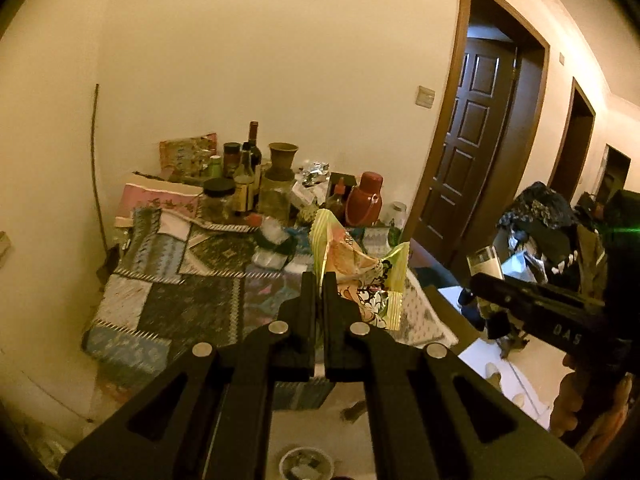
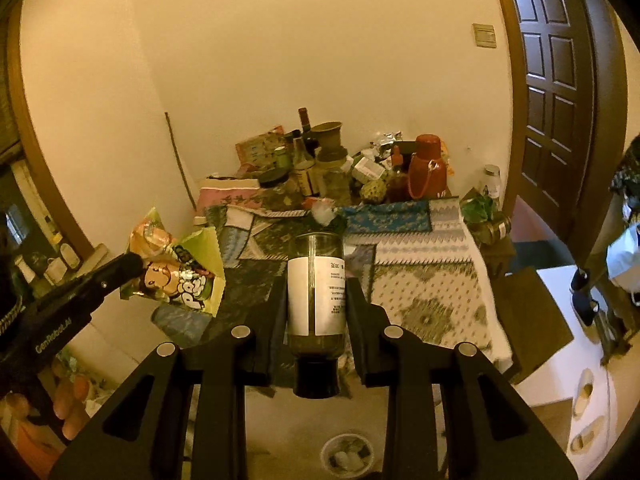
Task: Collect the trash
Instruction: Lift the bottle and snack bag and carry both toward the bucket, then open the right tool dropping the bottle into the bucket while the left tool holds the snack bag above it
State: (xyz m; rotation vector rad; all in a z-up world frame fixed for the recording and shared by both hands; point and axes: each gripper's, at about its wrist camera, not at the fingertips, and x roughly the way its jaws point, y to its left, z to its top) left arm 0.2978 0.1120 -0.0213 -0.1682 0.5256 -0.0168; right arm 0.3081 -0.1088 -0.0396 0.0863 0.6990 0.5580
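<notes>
My left gripper (image 1: 319, 280) is shut on a crumpled green and orange snack wrapper (image 1: 360, 276), held in the air above the patchwork-covered table (image 1: 168, 292). The same wrapper (image 2: 180, 272) shows at the left of the right wrist view, pinched by the left gripper (image 2: 134, 264). My right gripper (image 2: 316, 280) is shut on a small dark glass bottle (image 2: 316, 296) with a white label, its black cap pointing back toward the camera. That bottle (image 1: 485, 262) and the right gripper (image 1: 476, 280) appear at the right of the left wrist view.
Bottles, jars, a clay vase (image 2: 330, 134) and a red flask (image 2: 427, 172) crowd the table's far end by the wall. A small round bin (image 2: 347, 454) with scraps stands on the floor below. Brown doors (image 1: 476, 148) stand at the right, with a white box (image 2: 568, 336) nearby.
</notes>
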